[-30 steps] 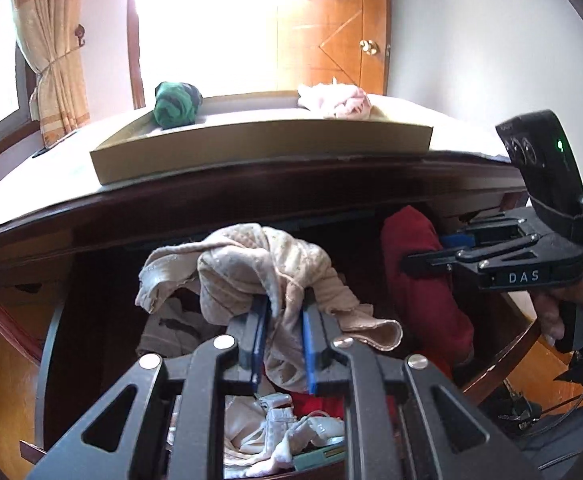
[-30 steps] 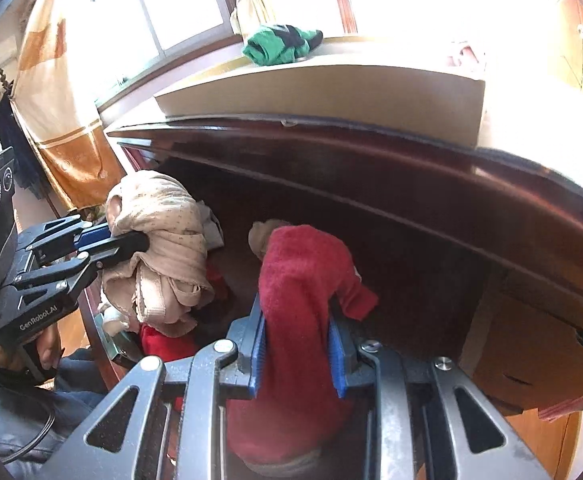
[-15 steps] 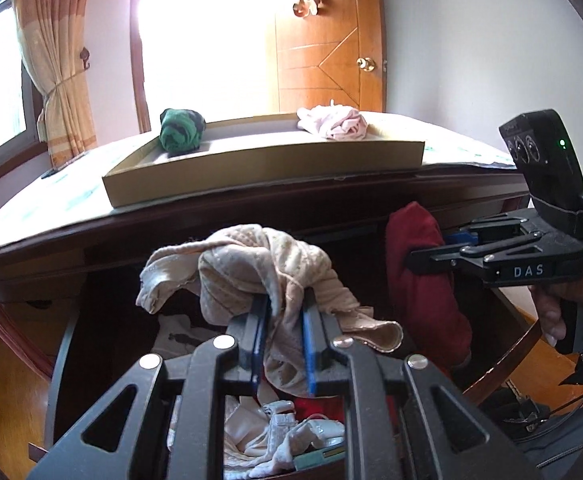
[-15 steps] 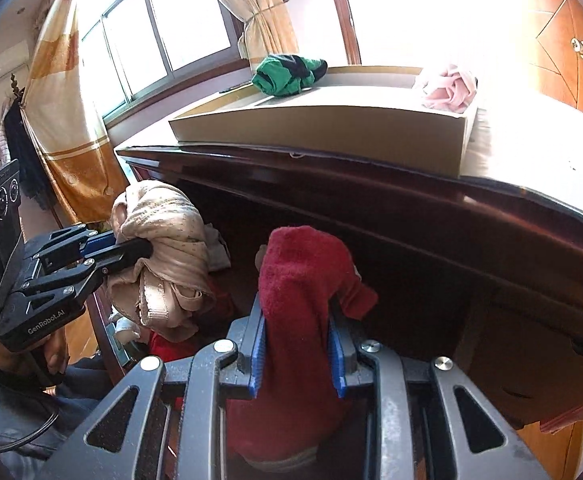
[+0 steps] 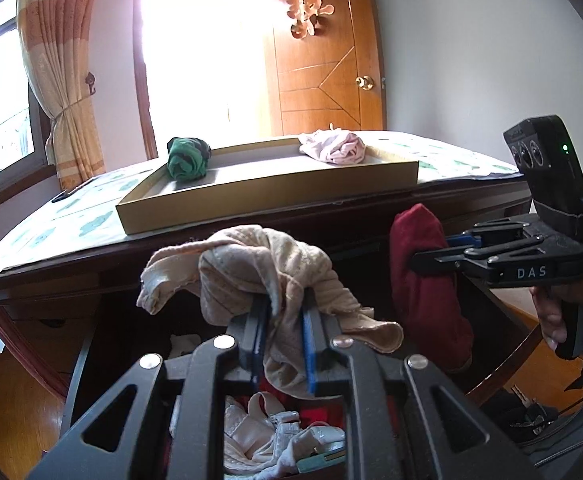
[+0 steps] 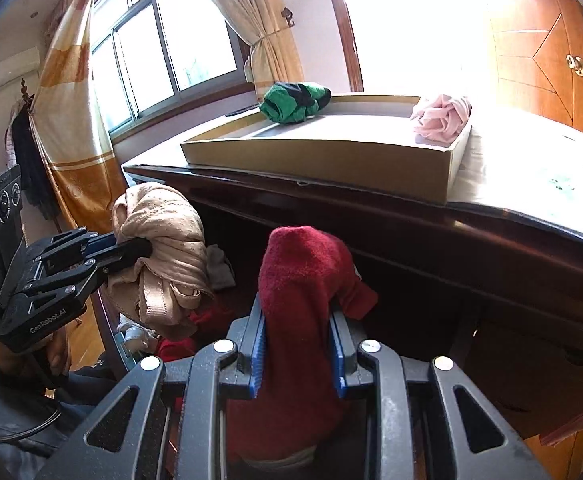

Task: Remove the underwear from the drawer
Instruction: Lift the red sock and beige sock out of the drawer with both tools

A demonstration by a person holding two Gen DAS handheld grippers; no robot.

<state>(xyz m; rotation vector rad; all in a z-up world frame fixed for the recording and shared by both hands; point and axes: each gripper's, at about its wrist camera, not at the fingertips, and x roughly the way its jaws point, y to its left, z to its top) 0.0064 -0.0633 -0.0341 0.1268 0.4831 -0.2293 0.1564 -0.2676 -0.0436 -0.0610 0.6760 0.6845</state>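
My left gripper (image 5: 283, 312) is shut on beige underwear (image 5: 251, 264), held up above the open drawer (image 5: 79, 364); the same bundle shows at the left of the right wrist view (image 6: 163, 240). My right gripper (image 6: 297, 320) is shut on red underwear (image 6: 303, 276), also lifted above the drawer, and seen at the right of the left wrist view (image 5: 423, 280). More white and red garments (image 5: 275, 436) lie in the drawer below. Both held pieces hang just below the desk edge.
A shallow cardboard tray (image 5: 275, 196) sits on the desk top with a green garment (image 5: 187, 158) at its left and a pink one (image 5: 335, 146) at its right. The dark desk edge (image 6: 411, 220) overhangs the drawer. A wooden door (image 5: 323, 68) stands behind.
Both grippers have risen with their garments: the tray's inside and desk top now show from above, and the drawer sits lower in view.
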